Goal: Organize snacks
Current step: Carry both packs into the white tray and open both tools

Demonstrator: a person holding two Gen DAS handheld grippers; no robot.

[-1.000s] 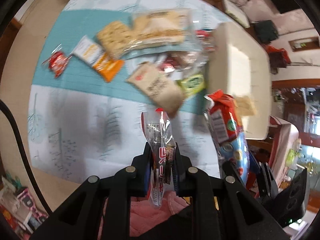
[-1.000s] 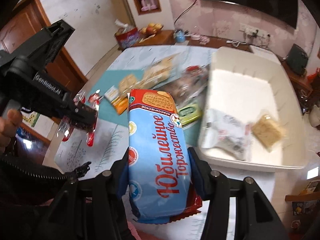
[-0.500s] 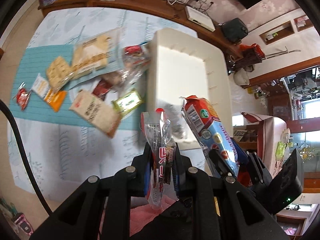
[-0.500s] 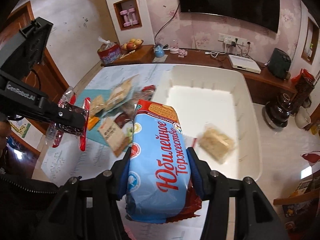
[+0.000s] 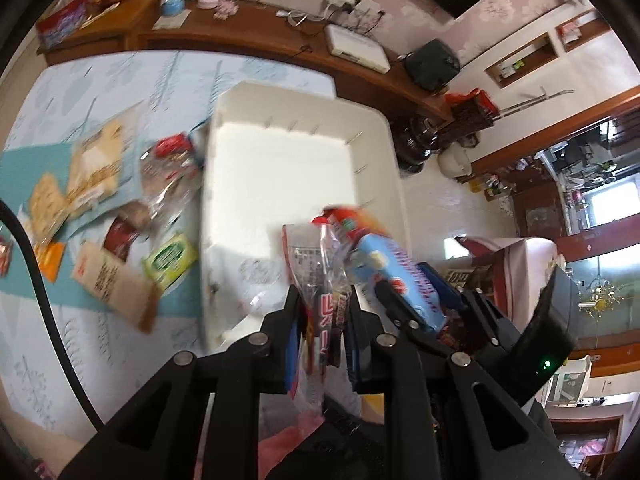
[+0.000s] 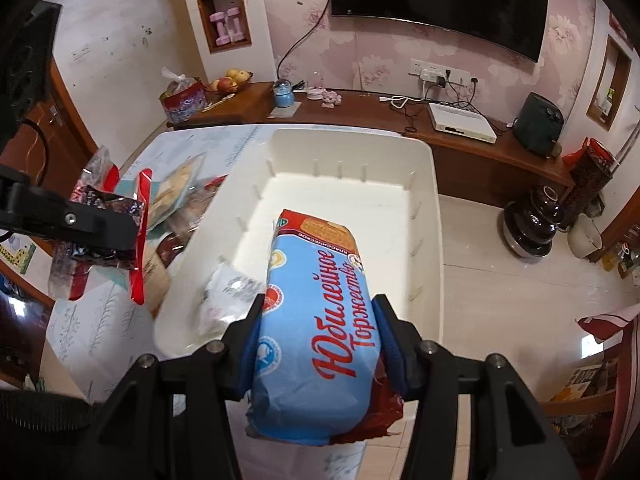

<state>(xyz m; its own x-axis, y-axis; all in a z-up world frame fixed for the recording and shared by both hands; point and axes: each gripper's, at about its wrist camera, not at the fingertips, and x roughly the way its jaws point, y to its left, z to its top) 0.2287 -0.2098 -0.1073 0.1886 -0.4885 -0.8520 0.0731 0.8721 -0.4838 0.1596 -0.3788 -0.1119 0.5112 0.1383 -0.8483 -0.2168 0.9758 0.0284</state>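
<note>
A blue biscuit pack [image 6: 320,320] sits clamped between the right gripper [image 6: 318,334] fingers, above the white bin [image 6: 430,216] ahead, seemingly for dropping in. The left gripper [image 5: 322,320] fingers pinch a clear red-edged snack packet [image 5: 320,280]; loose snacks [image 5: 104,168] lie on the surface beyond its left finger.

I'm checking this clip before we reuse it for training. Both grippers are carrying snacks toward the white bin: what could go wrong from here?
1. The left gripper pinches only the thin, crinkly clear snack packet, which could slip out short of the white bin.
2. The blue biscuit pack in the right gripper could land on the white packet already inside and crush it.
3. The grippers sit close together and could bump.
</note>
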